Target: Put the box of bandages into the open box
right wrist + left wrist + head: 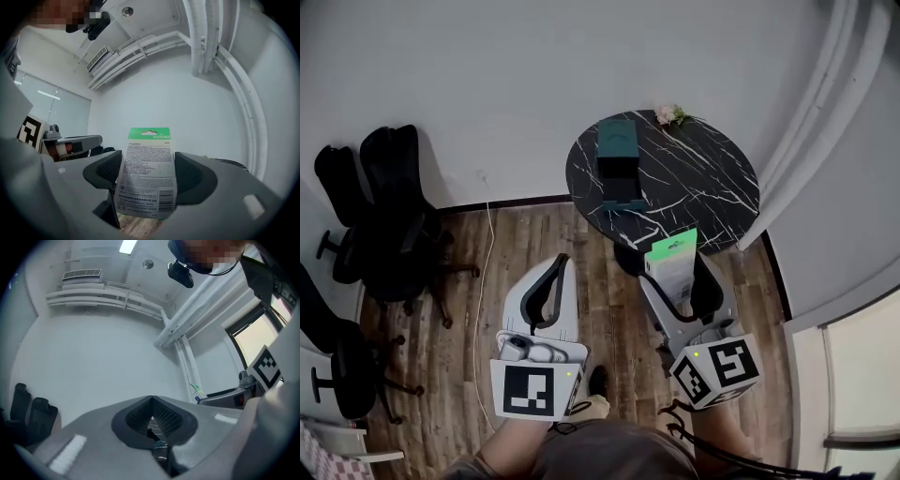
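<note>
The box of bandages (672, 265), white with a green top, stands upright between the jaws of my right gripper (675, 281), which is shut on it just in front of the round black marble table (712, 183). In the right gripper view the box of bandages (149, 173) shows its printed back between the two black pads. The open box (619, 169), dark teal, sits on the table's left part with its lid (617, 137) lying behind it. My left gripper (551, 286) hangs over the wood floor, left of the table, jaws shut and empty (151, 420).
Black office chairs (389, 220) stand at the left by the white wall. A white cable (487, 272) runs along the wood floor. A small flower (669, 114) lies at the table's far edge. A grey curtain (825, 122) hangs at the right.
</note>
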Motion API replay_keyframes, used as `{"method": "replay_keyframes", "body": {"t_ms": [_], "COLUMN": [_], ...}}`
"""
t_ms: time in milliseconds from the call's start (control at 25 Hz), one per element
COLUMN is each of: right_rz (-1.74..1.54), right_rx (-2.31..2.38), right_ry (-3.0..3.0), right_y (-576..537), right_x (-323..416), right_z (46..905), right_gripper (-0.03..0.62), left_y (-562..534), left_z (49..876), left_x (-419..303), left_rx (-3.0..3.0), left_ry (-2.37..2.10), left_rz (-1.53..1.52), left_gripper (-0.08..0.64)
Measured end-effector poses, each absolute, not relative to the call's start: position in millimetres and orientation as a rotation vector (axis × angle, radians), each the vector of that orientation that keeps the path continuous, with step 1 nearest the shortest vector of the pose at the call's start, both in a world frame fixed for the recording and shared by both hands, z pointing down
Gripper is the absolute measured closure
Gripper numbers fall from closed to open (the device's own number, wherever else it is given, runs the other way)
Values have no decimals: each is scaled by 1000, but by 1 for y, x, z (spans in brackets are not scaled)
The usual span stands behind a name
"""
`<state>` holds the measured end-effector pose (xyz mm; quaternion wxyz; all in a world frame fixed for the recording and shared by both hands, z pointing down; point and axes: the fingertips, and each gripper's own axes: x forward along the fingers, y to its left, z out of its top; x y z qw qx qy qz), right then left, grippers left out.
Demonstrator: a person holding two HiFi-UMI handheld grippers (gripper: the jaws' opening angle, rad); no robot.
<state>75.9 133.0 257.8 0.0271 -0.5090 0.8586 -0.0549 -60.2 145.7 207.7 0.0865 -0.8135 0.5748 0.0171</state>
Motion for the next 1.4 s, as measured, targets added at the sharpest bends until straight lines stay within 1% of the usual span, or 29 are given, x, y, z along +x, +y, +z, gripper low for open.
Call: {"method": "replay_keyframes", "body": {"t_ms": [320,560,960,1400], "right_rz": [-140,-149,-222,-280], "right_rx": [-1622,-1662,-1693,-1587], "right_ry": [2632,2627,2619,2647], "right_y": [44,4,-61,-172], "right_x": [54,49,69,93], "right_z": [255,262,284,281], "right_gripper": [210,210,210,210], "left_y": [55,10,-59,-157], "left_z": [205,205,230,220], "left_x": [-80,-89,-67,-43], "left_rx": [-2458,-2453,-2504,-2424], "left_ry": [1663,1647,1640,1715], "left_rz": [83,97,18,-49], "left_gripper": [560,560,560,560]}}
